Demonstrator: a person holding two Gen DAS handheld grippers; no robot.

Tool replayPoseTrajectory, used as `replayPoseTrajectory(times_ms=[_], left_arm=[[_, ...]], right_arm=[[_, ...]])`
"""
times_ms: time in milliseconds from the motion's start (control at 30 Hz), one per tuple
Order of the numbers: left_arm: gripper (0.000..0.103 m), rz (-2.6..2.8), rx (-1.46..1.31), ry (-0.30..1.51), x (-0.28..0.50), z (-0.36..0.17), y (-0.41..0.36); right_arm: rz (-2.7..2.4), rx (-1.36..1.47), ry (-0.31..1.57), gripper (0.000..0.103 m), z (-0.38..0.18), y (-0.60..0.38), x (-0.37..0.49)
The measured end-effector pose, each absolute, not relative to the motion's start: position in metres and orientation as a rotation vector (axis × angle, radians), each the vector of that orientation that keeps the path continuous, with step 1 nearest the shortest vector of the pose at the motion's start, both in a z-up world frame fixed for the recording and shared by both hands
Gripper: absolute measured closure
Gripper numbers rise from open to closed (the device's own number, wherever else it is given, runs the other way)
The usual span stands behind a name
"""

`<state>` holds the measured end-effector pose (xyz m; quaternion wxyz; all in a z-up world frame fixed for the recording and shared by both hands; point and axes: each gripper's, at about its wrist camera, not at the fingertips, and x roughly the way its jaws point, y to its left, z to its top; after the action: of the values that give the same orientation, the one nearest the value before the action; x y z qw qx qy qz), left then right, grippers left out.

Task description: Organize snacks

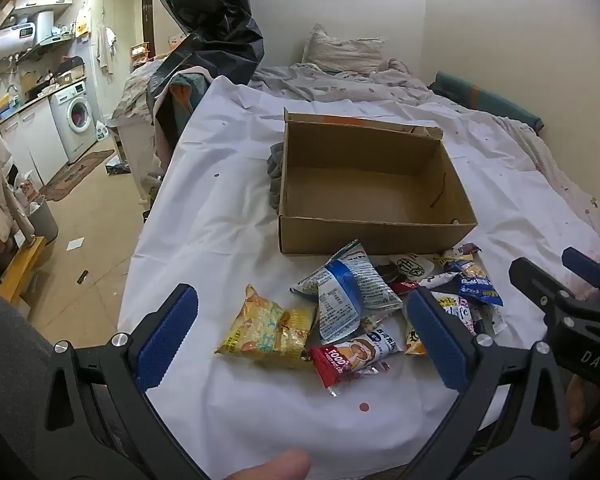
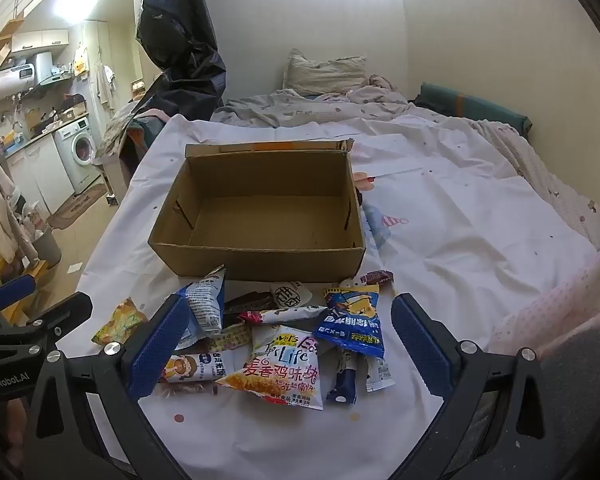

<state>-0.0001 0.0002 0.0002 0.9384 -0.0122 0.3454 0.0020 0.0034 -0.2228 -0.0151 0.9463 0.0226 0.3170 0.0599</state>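
matt cardboard box point(image 2: 260, 256); glossy plastic snack packets point(image 2: 280, 364).

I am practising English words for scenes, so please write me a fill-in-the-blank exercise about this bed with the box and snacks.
1. The cardboard box has ____ inside it.
2. The snacks lie on the white sheet, on the side of the box ____ to the grippers.
3. Both the left gripper and the right gripper have their jaws ____.
4. The yellow bag lies at the ____ end of the pile.

Missing words: nothing; nearest; open; left
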Motion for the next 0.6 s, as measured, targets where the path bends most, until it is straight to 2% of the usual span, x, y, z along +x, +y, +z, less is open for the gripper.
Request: replayPoseTrajectory(times_ms=[600], left_arm=[[0.000,0.009,-0.035,0.706,-0.0008,0.0055,0.0050]], right_arm=[[0.119,0.042,0.647,0.000,-0.0151,-0.2227,0.0027]])
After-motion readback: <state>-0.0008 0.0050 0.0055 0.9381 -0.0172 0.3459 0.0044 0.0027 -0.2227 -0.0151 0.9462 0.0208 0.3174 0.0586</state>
